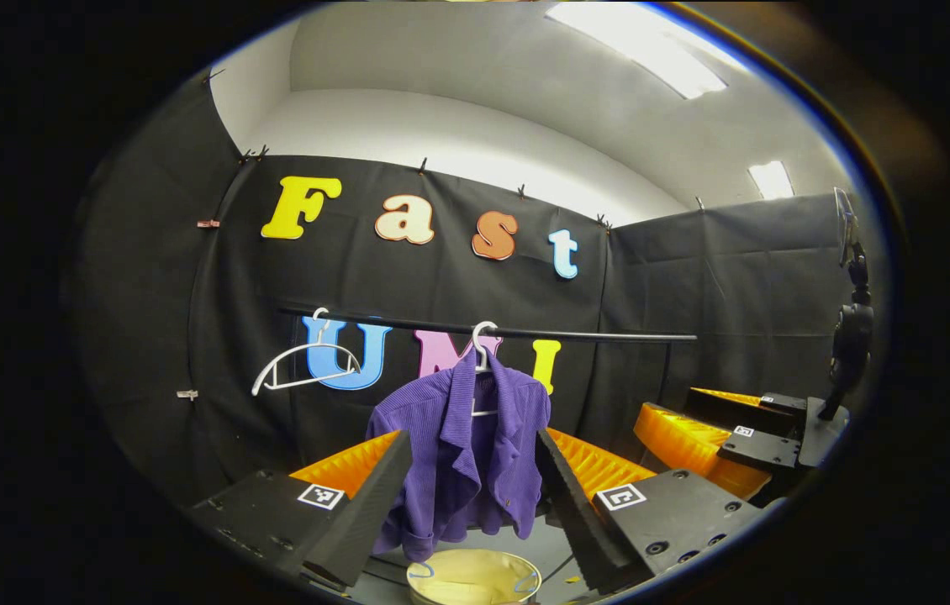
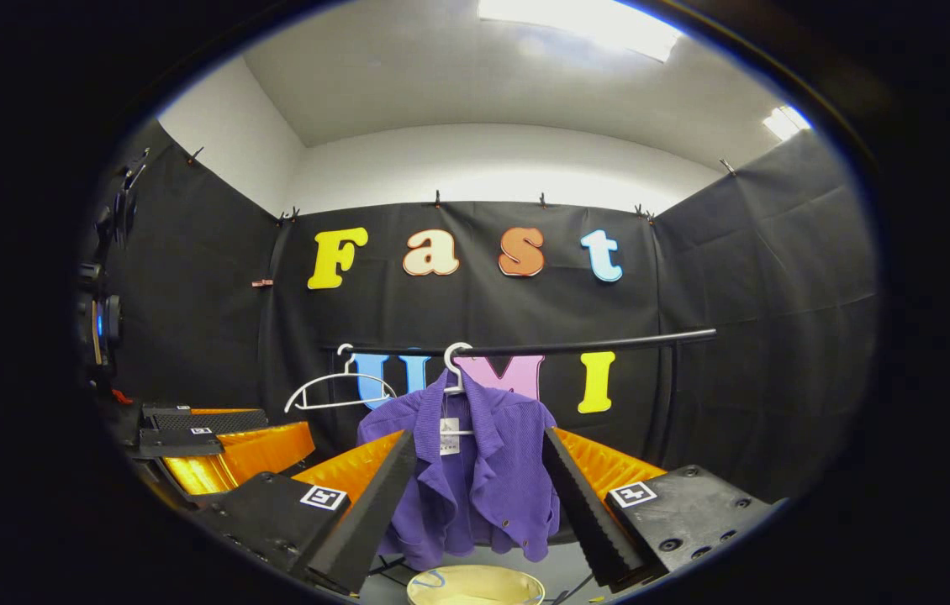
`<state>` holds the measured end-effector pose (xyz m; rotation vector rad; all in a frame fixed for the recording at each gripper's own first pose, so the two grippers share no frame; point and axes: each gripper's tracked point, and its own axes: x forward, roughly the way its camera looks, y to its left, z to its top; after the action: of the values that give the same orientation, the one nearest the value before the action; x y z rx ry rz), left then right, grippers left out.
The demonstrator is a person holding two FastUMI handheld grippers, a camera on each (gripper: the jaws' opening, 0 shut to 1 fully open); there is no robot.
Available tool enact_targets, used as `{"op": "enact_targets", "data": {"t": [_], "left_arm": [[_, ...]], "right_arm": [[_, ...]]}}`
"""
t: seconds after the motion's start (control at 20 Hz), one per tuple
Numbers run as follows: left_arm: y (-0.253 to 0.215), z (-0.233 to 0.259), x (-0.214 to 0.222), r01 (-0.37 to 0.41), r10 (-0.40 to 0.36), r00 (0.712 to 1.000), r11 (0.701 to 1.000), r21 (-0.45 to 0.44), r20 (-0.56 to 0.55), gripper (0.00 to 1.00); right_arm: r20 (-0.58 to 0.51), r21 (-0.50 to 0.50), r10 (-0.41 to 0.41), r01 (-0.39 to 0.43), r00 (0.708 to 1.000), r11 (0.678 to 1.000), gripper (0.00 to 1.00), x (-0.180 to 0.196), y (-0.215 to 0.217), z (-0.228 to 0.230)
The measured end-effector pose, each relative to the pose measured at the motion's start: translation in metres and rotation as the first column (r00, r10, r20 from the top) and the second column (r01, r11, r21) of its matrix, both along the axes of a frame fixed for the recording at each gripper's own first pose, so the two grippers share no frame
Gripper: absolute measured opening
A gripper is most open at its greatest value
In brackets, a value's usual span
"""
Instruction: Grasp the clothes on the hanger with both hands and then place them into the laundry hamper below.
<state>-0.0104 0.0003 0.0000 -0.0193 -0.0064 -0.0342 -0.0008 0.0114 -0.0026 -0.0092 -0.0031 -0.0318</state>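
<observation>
Left claw [image 1: 475, 496] spread wide, gripping nothing, its fingers framing the jacket [image 1: 462, 454] from a distance, well short of the cloth. Right claw [image 2: 479, 500] likewise wide open and empty, aimed at the same jacket [image 2: 475, 479]; seen also from the left gripper view, off to the right, farther out [image 1: 727, 437], fingers apart there too.

Beyond the fingers: purple jacket draped on a white hanger [image 1: 483, 340], hooked near the middle of the black rail [image 1: 593, 334]. Second hanger [image 1: 298, 365], bare, toward the rail's left end. Straight below the jacket, the hamper [image 1: 475, 578], pale rim just beneath the hem.

Progress, judged from this: nothing done yet. Jacket untouched on its hanger, hamper not yet holding it. Left to do: close in, grip with both claws, lift off the hanger, lower into the hamper.

Jacket's long axis vertical, collar up at the hook, hem down toward the hamper; open front facing the claws, lapels folded outward, sleeves hanging at the sides.
</observation>
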Motion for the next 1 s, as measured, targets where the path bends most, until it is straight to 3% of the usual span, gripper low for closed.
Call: {"op": "enact_targets", "data": {"t": [0.65,1.0], "left_arm": [[0.022,-0.006,0.001,0.063,-0.063,0.998,0.998,-0.001,-0.011,0.93],[0.015,-0.017,0.029,0.069,-0.069,0.997,0.998,-0.008,-0.024,0.93]], "right_arm": [[-0.03,-0.011,-0.063,0.063,0.998,0.998,0.97,0.0,0.016,-0.019],[-0.061,-0.01,-0.06,0.059,0.996,0.998,0.97,0.026,0.005,-0.036]]}}
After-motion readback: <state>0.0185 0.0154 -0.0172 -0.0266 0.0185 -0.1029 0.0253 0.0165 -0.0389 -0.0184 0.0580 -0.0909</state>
